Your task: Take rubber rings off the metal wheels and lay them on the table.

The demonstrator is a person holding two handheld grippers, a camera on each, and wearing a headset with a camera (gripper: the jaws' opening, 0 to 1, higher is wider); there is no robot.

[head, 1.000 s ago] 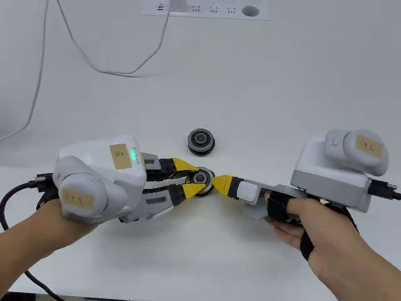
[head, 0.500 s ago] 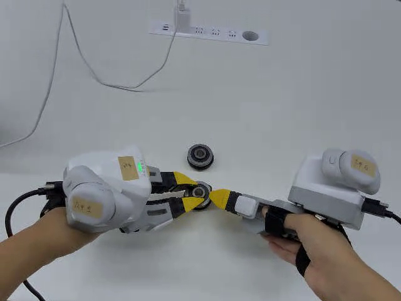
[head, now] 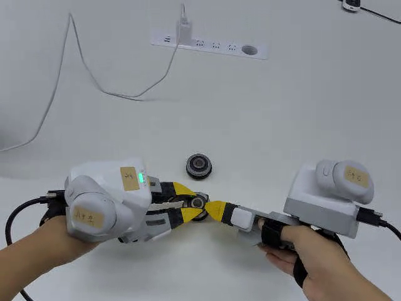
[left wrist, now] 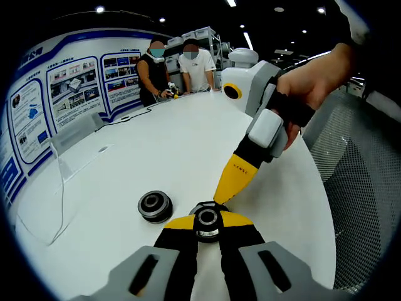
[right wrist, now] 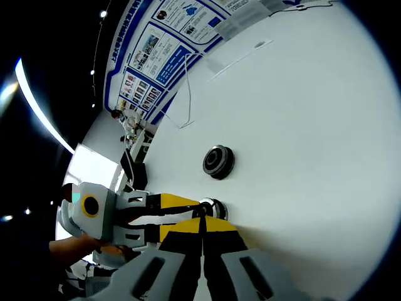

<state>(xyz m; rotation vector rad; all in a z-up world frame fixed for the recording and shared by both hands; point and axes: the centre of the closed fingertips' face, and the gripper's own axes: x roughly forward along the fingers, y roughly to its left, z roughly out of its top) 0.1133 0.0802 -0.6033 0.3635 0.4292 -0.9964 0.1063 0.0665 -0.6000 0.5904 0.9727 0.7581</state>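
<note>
A small metal wheel (head: 199,202) with a black rubber ring (left wrist: 199,210) on its rim is clamped between the yellow tips of my left gripper (head: 195,204), just above the white table (head: 263,125). In the left gripper view the wheel (left wrist: 208,222) sits between the tips of that gripper (left wrist: 208,221). My right gripper (head: 210,207) comes in from the right, jaws shut, tips pinching the ring at the wheel's edge (right wrist: 210,205). Its closed tips (right wrist: 202,221) meet just below the wheel. A second wheel (head: 198,165) lies flat on the table beyond.
The second wheel (left wrist: 155,205) (right wrist: 218,161) lies a short way past the held one. A white power strip (head: 210,45) with a cable (head: 69,37) lies at the table's far side. People (left wrist: 175,66) stand beyond the far end.
The head camera has tilted up, bringing the power strip into view. Both grippers keep their hold on the same wheel and have sunk slightly towards me.
</note>
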